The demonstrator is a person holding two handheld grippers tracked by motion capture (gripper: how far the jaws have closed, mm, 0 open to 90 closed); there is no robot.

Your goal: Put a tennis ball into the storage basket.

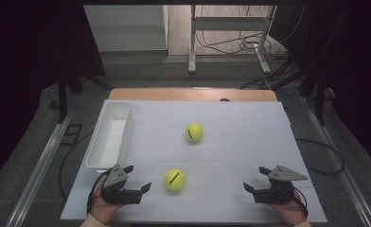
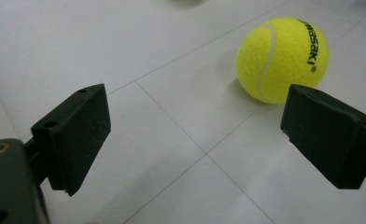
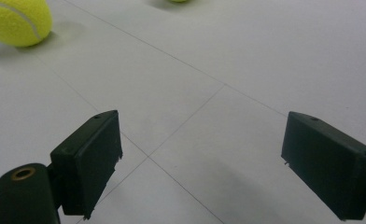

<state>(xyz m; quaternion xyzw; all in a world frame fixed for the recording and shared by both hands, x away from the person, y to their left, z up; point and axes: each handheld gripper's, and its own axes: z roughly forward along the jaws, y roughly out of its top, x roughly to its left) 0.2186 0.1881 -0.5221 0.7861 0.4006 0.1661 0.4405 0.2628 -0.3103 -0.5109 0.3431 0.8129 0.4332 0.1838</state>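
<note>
On the white tabletop (image 1: 231,142), my left gripper (image 1: 137,178) and right gripper (image 1: 255,178), jaws wide and empty, flank the near tennis ball (image 1: 174,179).

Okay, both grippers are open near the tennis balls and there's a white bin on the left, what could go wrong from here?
1. The near yellow felt tennis ball sits loose on the smooth white tabletop; an off-centre touch from the open left gripper could send it rolling.
2. The far yellow tennis ball lies farther from both grippers, so the right gripper would likely need a longer reach for it.
3. The long white plastic bin is narrow; a ball released off-centre might bounce off its rim.
</note>
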